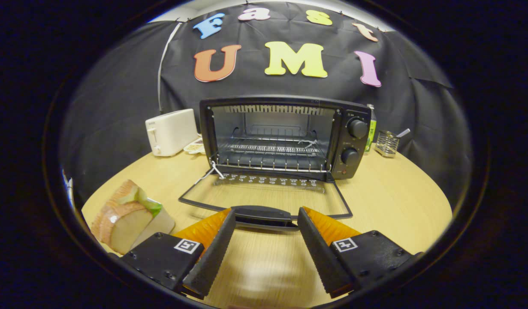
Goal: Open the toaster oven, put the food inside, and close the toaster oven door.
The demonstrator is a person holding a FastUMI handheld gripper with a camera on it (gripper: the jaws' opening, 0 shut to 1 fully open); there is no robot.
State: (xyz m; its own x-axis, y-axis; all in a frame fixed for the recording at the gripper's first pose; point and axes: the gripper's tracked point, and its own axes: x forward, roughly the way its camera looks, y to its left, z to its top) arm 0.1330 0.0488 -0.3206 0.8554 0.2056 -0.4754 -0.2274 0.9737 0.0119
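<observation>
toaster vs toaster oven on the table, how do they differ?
The toaster is white and small; the toaster oven is black and larger. The toaster is a closed box; the toaster oven has its door folded flat, rack bare. Toaster oven sits ahead of the open fingers; toaster off to its left. Both stand upright on the table.

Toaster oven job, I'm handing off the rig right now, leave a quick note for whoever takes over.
Gripper: jaws open, empty, tips either side of the door handle.
Toaster oven: door folded down flat on the table, rack bare.
Food: sandwich on the table, beside the left finger, untouched.
Done: opening.
Left: pick up the sandwich, place it on the rack, close the door.
</observation>
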